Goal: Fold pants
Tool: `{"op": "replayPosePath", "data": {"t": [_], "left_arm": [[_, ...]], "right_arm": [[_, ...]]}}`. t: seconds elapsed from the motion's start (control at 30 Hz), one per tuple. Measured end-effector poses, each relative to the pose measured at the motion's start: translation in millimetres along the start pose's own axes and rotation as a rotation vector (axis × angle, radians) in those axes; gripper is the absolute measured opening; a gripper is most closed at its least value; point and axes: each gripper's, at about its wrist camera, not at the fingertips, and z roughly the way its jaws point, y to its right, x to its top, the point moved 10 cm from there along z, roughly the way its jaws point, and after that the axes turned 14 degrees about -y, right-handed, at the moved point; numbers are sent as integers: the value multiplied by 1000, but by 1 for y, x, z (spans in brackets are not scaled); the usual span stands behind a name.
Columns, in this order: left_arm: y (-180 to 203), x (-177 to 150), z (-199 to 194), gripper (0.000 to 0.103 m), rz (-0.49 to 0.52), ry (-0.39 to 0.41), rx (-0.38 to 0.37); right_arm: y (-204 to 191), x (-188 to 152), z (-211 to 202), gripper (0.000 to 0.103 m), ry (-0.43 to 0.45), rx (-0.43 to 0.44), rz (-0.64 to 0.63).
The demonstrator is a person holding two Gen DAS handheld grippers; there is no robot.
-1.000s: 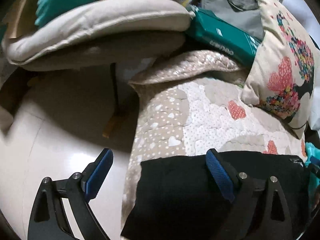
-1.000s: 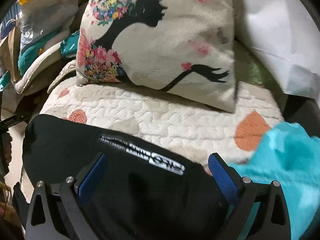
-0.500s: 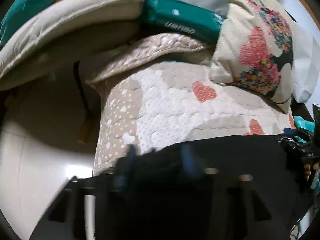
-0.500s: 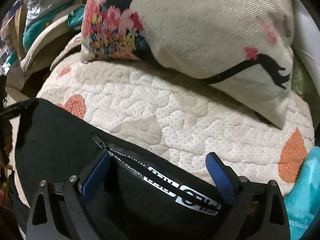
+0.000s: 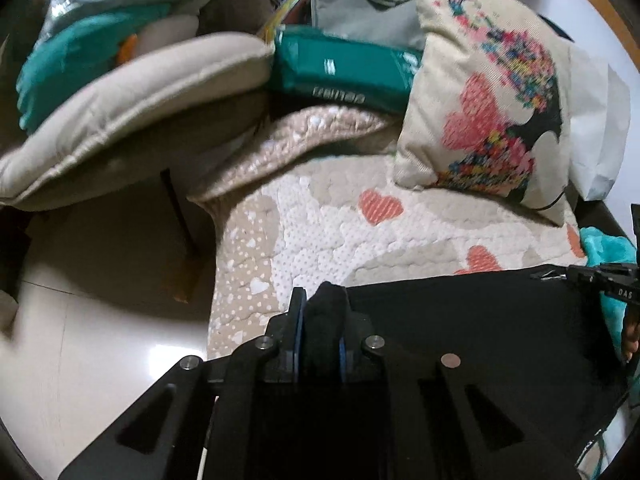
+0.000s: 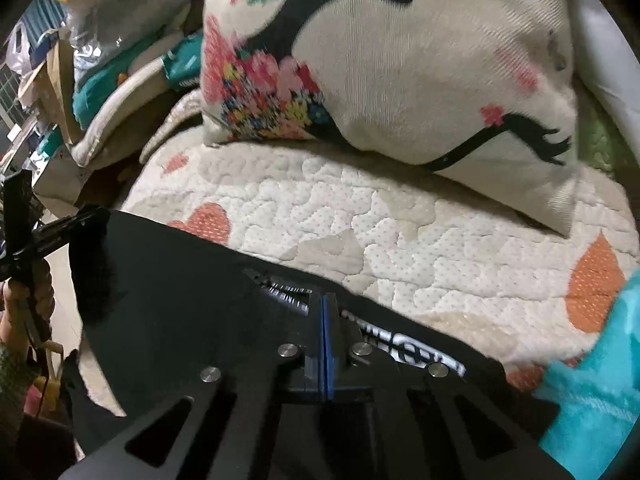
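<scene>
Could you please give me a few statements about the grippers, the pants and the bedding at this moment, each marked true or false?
1. The left gripper is shut on a bunched edge of the black fabric pants. True.
2. The right gripper is wide open above the pants. False: its blue pads are pressed together at the pants' edge by the white printed lettering.
3. The pants lie on a cream quilted cover with orange hearts. True.
4. The floral silhouette cushion sits on top of the pants. False: it rests farther back on the quilt, apart from them.
</scene>
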Motion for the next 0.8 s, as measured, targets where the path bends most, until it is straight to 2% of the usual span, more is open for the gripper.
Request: {"op": "replayPosePath", "data": {"t": [0.13, 0.17, 0.2, 0.27, 0.37, 0.47, 0.57, 0.63, 0.7, 0.73, 0.77, 0.8], "left_arm": [[5, -3, -22, 13, 7, 27, 17], [5, -4, -27, 13, 7, 33, 23], [4, -5, -28, 13, 3, 34, 27], [1, -6, -27, 13, -8, 29, 39], [-10, -7, -15, 13, -27, 9, 45], [-16, -5, -2, 13, -43, -7, 40], [-18, -5, 11, 13, -41, -24, 51], [-20, -6, 19, 13, -42, -36, 58], [-21, -7, 23, 13, -46, -46, 60], [-22, -8, 25, 13, -48, -50, 62], [-22, -10, 26, 13, -49, -53, 68], [-22, -11, 26, 13, -49, -54, 74]], "right_arm": [[4, -7, -19, 3, 24, -80, 8], [10, -9, -22, 14, 15, -85, 13], [13, -10, -22, 47, 1, -89, 14], [18, -9, -19, 90, -11, -104, -3], [24, -3, -5, 88, -44, -153, -53], [33, 8, 21, 82, -97, -178, -90], [32, 18, 44, 82, -134, -124, -127], [29, 22, 51, 86, -124, -129, -163], [27, 20, 51, 83, -112, -131, -184], [26, 18, 49, 78, -112, -119, -185], [24, 14, 45, 62, -108, -102, -187], [21, 11, 42, 36, -108, -77, -189]]}}
